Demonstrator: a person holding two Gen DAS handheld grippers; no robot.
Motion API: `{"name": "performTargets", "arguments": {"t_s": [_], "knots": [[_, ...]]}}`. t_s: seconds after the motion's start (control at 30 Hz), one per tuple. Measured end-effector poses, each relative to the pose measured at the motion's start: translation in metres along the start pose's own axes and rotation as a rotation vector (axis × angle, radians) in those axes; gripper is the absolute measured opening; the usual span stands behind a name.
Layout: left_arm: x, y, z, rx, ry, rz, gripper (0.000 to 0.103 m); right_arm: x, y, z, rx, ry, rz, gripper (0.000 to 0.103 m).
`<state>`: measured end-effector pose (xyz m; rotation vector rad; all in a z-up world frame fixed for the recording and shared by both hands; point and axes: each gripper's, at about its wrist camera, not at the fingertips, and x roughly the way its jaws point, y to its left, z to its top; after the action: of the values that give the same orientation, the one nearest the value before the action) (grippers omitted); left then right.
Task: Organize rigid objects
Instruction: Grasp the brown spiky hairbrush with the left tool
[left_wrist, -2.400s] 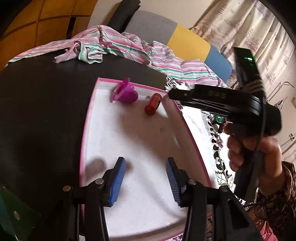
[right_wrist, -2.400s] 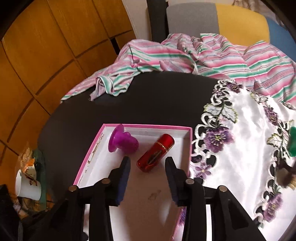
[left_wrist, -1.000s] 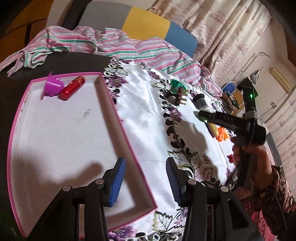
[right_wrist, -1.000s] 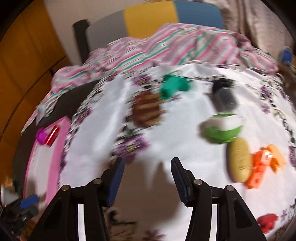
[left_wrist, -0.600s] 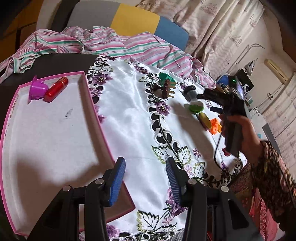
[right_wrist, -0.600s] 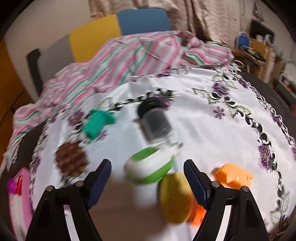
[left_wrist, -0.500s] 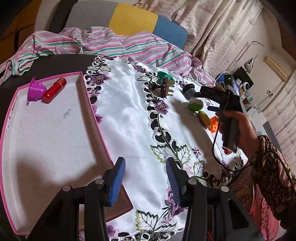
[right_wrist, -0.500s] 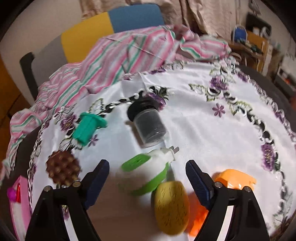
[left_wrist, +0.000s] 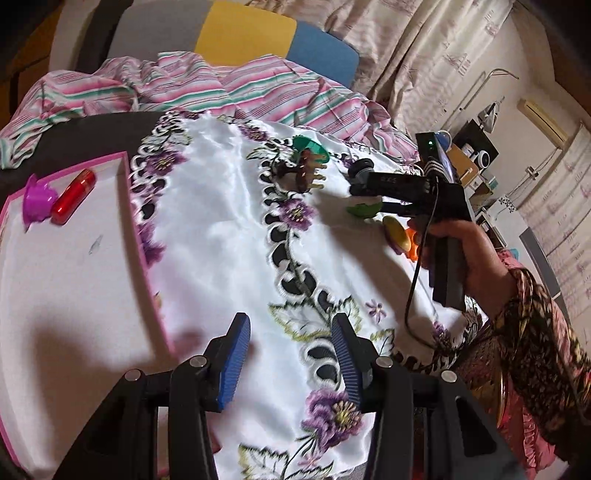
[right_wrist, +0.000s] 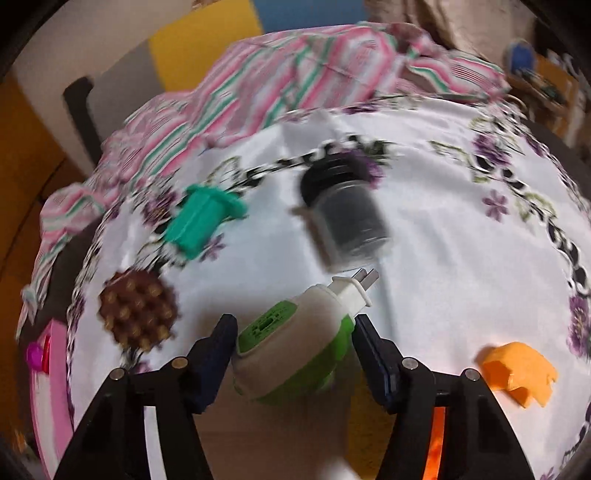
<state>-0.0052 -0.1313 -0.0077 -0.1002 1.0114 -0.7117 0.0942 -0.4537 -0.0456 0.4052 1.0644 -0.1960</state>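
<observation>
Inside the pink tray (left_wrist: 131, 206) (far corner): purple cup (left_wrist: 35, 199), red tube (left_wrist: 74, 196).

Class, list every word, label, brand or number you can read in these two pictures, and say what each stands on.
None can be read.
Right claw: pale marks on its black side, too small and blurred to read.
Green-and-white plug-in device: no print shows.
Dark jar: motion-blurred, nothing legible.
</observation>
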Motion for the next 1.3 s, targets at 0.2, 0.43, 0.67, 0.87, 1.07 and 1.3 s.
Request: {"name": "performTargets", "arguments": {"t_s": [0.2,0.43,0.67,0.87,1.07,1.3], "knots": [[0.02,-0.014,0.034,0.022,-0.004,0.01,0.049,0.0,0.022,-0.01,-0.092,0.036,0.022,0.065],[0.066,-0.029,0.09,0.041,0.009,0.017,0.056,-0.002,0.005,-0.009,-0.031,0.055,0.005,0.065],[0.116,-0.041,0.142,0.066,0.002,0.078,0.058,0.007,-0.007,-0.011,0.049,0.122,0.05,0.055],[0.153,-0.045,0.167,0.089,0.035,0.133,0.058,0.006,0.0,-0.011,0.001,0.11,0.011,0.055],[0.174,-0.044,0.17,0.129,0.059,0.129,0.039,0.007,-0.004,-0.01,0.022,0.113,0.027,0.054],[0.167,-0.04,0.159,0.151,0.039,0.096,0.035,0.008,-0.004,-0.009,0.016,0.104,0.025,0.054]]}}
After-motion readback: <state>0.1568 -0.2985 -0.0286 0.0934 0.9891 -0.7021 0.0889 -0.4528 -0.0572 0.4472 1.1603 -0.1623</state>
